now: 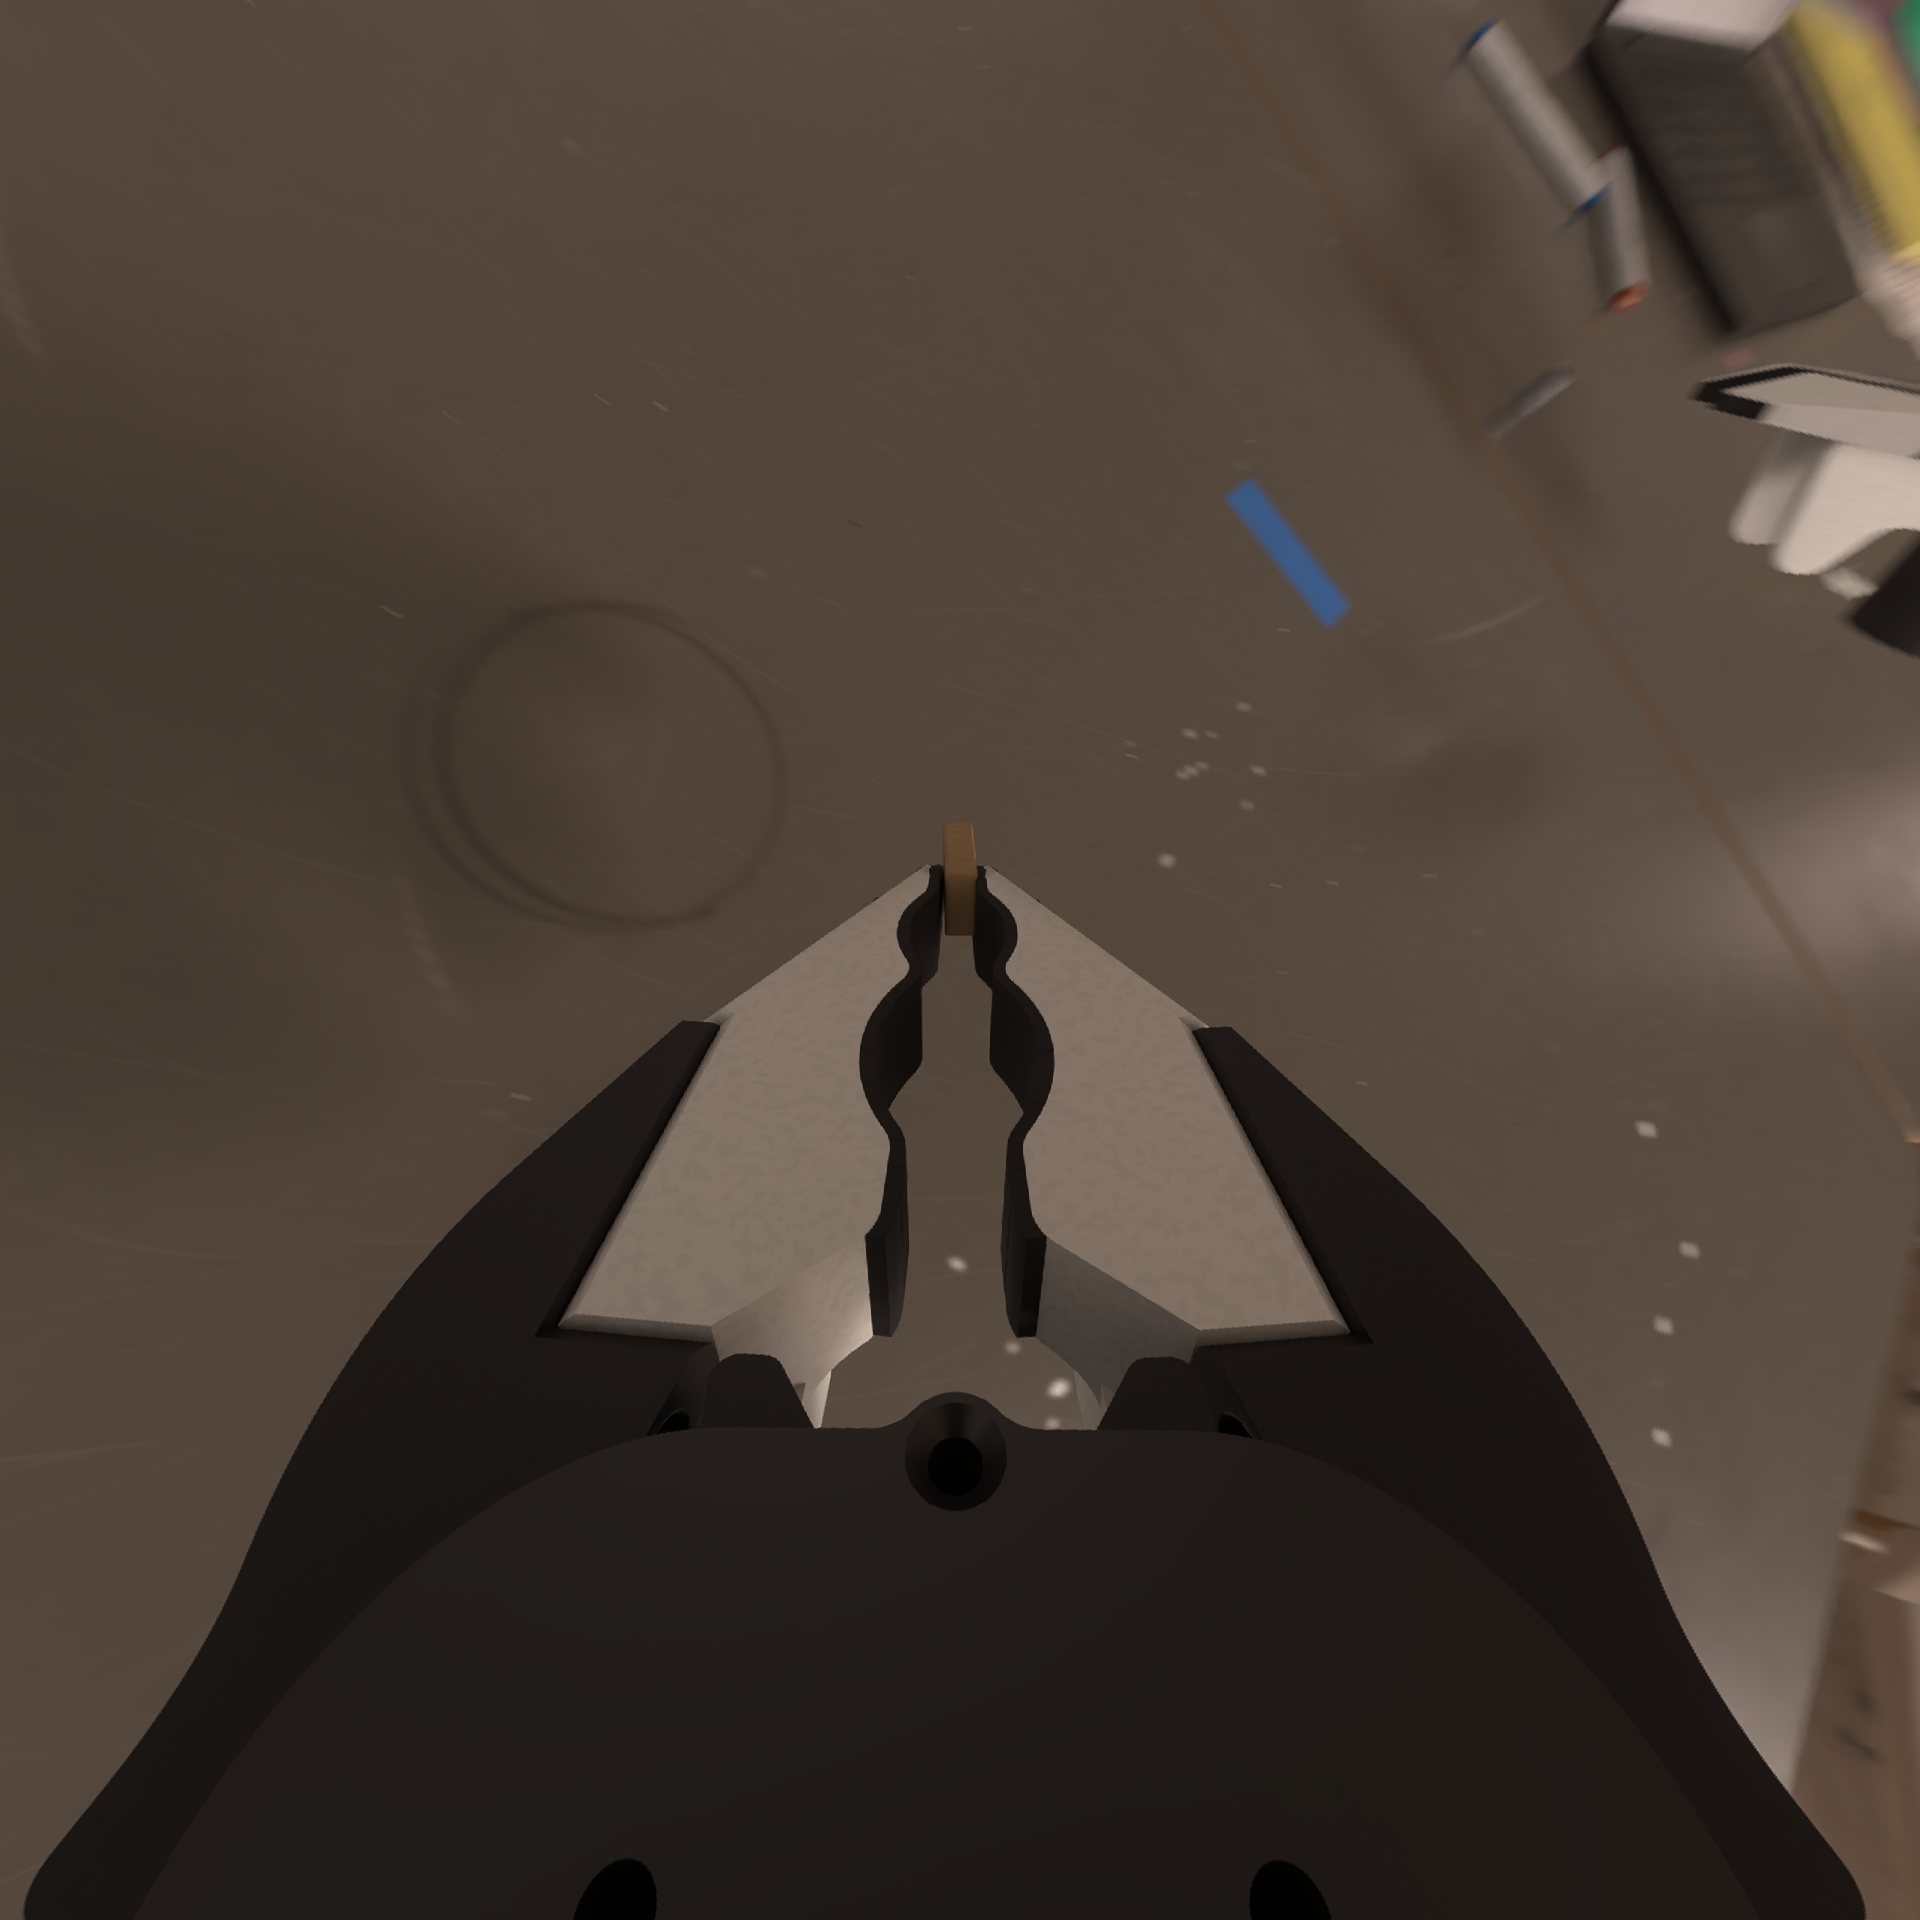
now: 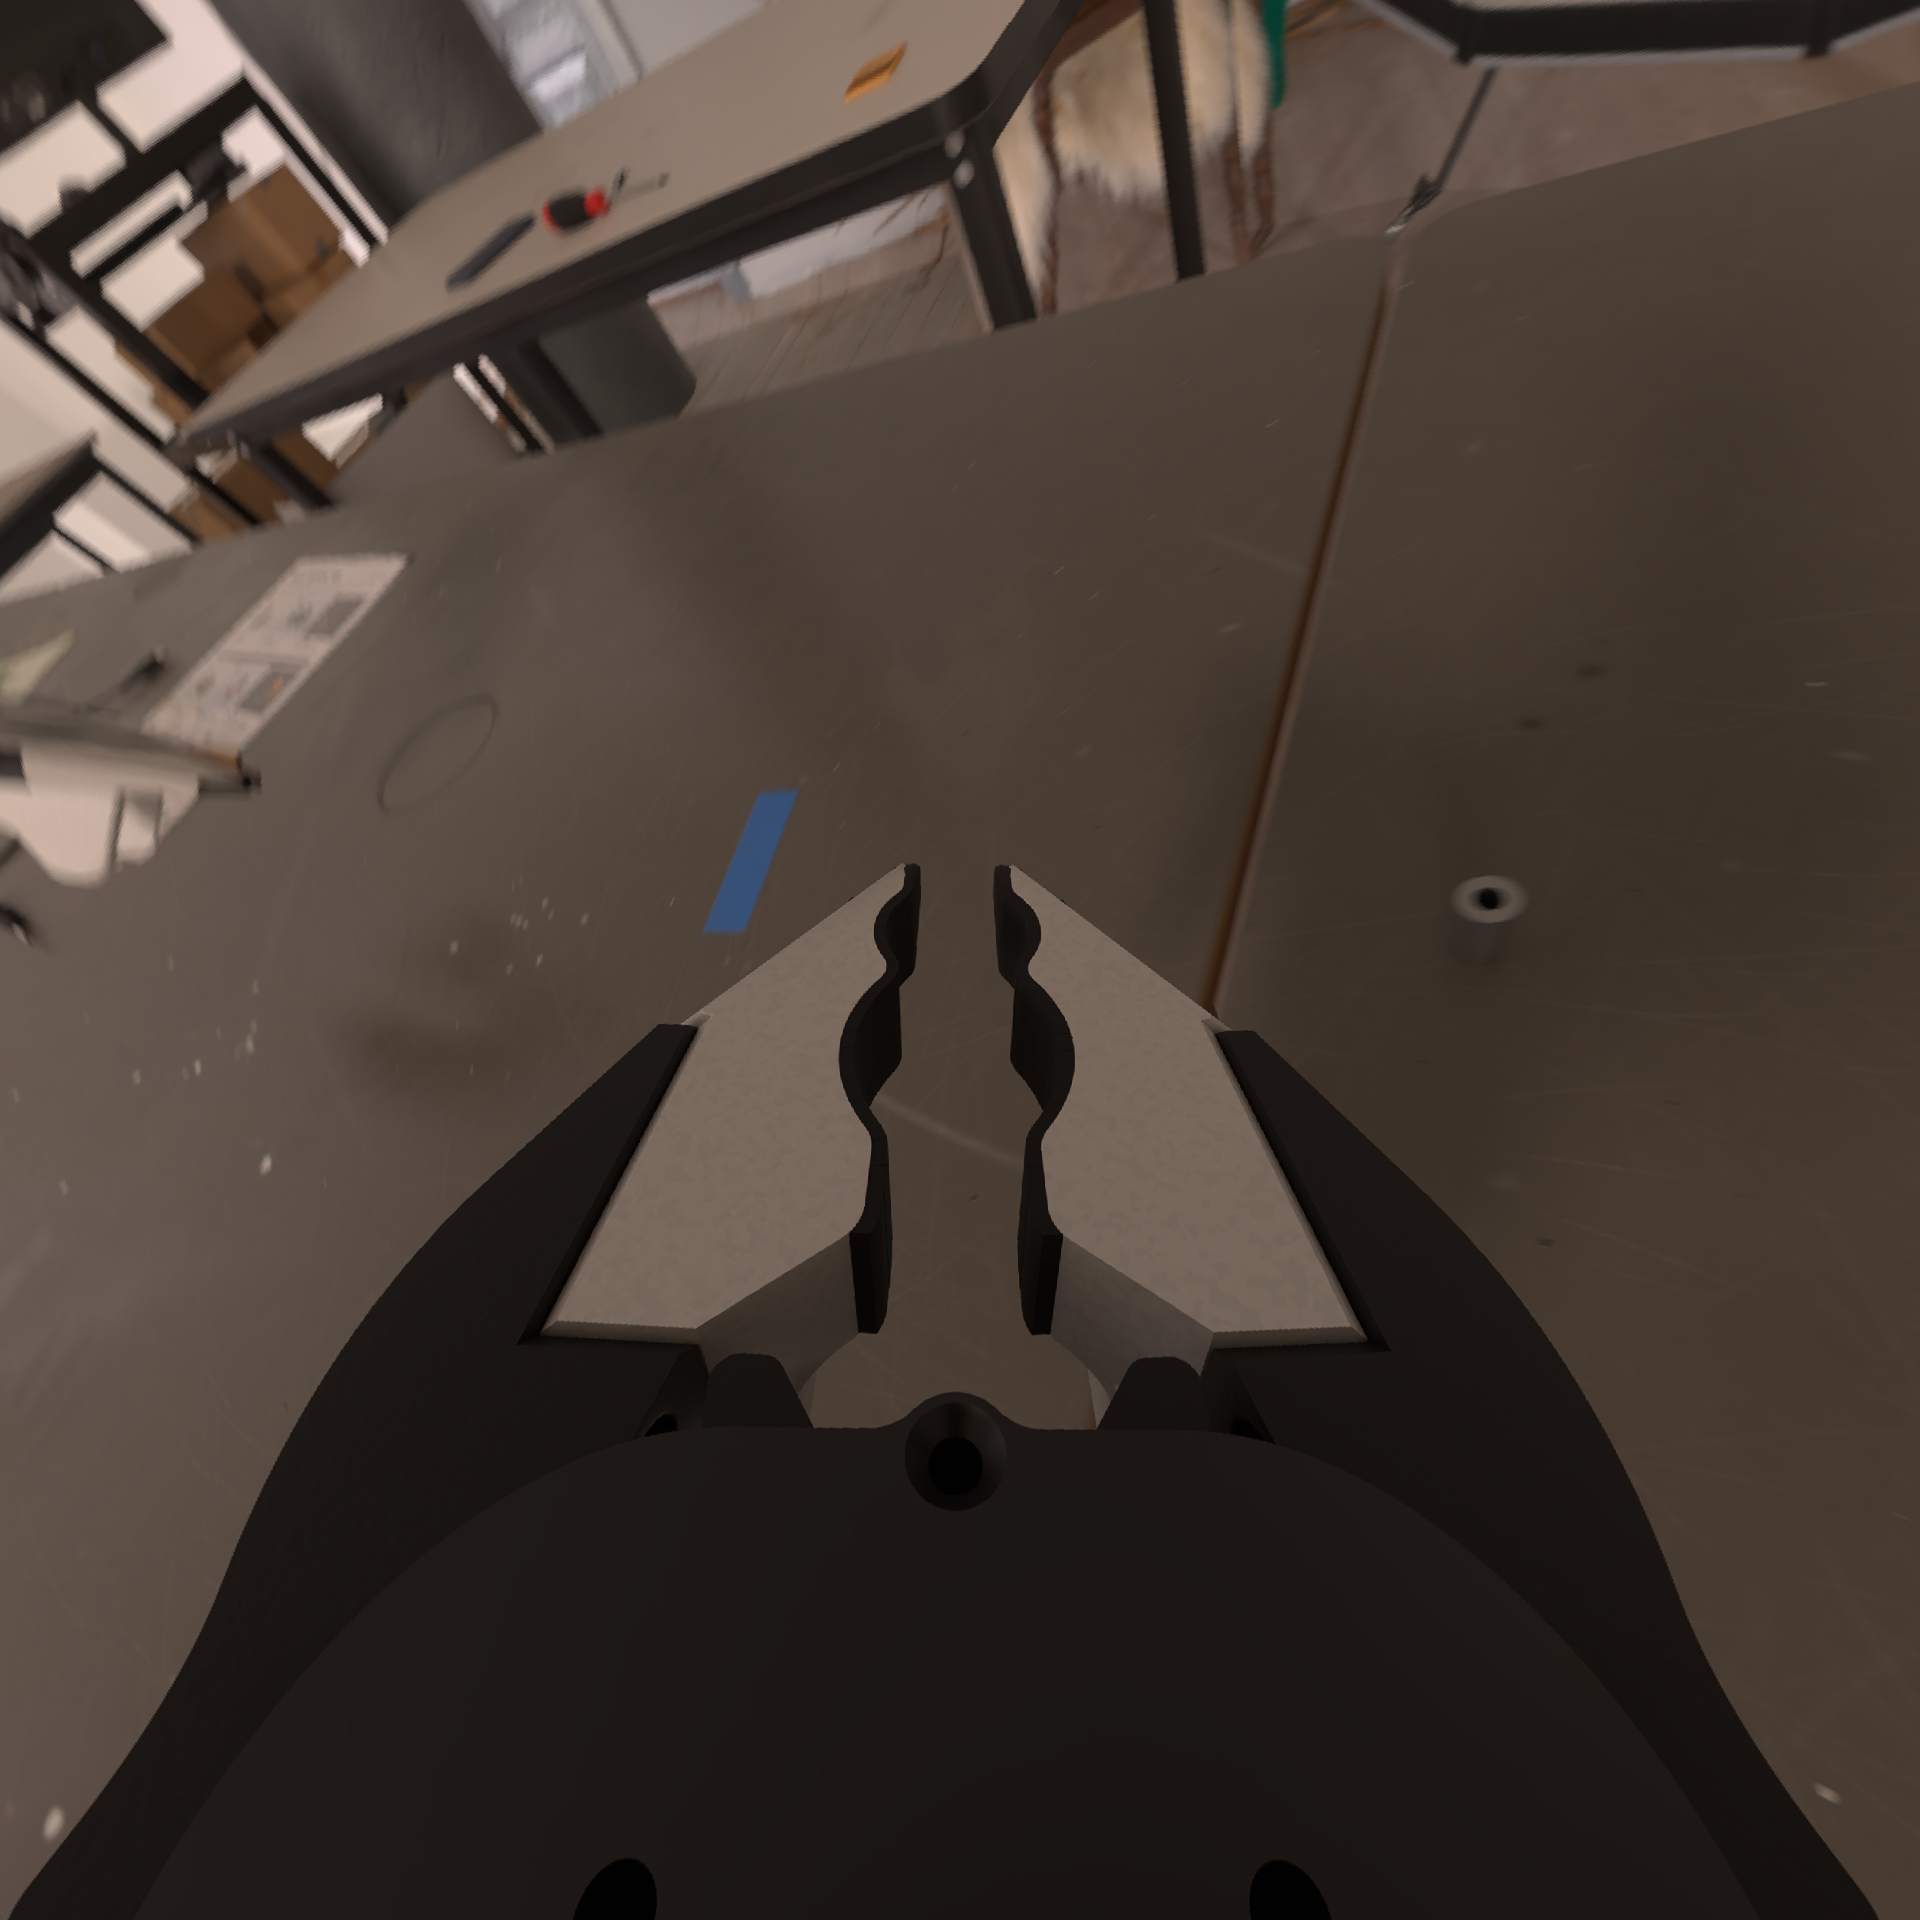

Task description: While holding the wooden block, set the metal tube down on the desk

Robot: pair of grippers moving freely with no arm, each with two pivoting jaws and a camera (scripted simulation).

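Note:
My left gripper [image 1: 958, 883] is shut on a small tan wooden block [image 1: 958, 847], pinched at the fingertips above the grey-brown desk [image 1: 727, 364]. My right gripper [image 2: 956, 875] is open and empty, with a narrow gap between its fingers, above the desk [image 2: 1039, 582]. A short metal tube [image 2: 1488, 914] stands upright on the desk, to the right of my right gripper and apart from it. The tube does not show in the left wrist view. The other gripper shows at the right edge of the left wrist view [image 1: 1818, 499] and at the left edge of the right wrist view [image 2: 94, 800].
A strip of blue tape [image 1: 1286, 553] [image 2: 752, 862] lies on the desk. A round mark [image 1: 608, 764] and a seam [image 2: 1299, 644] cross its top. A printed sheet [image 2: 281, 644] lies far left. Grey cylinders [image 1: 1538, 125] and a dark box [image 1: 1714, 177] sit far right. Another table [image 2: 727, 177] stands beyond.

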